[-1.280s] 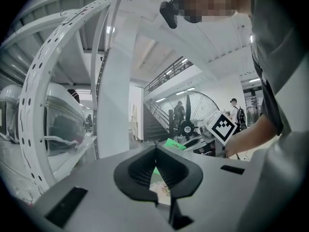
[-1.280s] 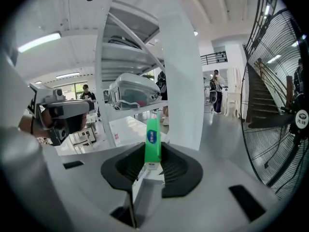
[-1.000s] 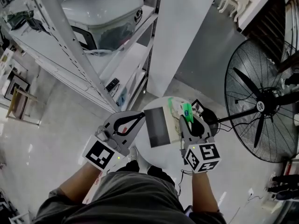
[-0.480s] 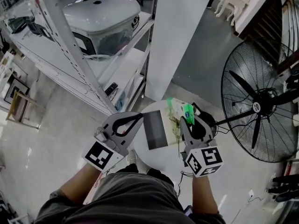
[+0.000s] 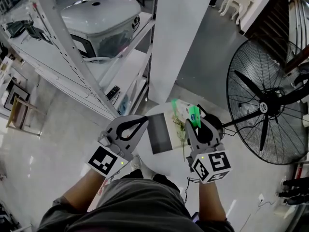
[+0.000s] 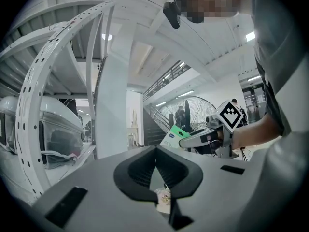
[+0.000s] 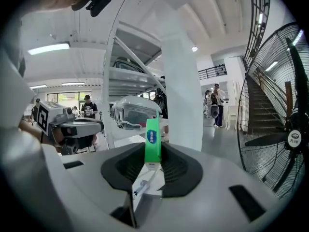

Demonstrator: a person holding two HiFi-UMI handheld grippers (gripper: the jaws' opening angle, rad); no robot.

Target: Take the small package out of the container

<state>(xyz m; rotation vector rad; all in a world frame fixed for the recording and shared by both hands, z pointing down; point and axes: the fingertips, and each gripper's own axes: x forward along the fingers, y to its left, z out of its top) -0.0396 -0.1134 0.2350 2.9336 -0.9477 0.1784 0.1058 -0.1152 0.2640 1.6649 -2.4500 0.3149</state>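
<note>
container: grey open box on round white table, frame centre.
small package: green carton, clamped upright in right gripper, centre-right of head view, over the container's right edge; looks clear of it.
left gripper: jaws closed tip to tip at the container's left rim; can't tell if it pinches the rim.
handling: likely light, thin card, crushes easily, glossy faces may slip; take it across the flat faces near the low end, gentle squeeze.
counts: package 1, container 1, grippers 2, fan 1; small bits in container, uncountable.
</note>
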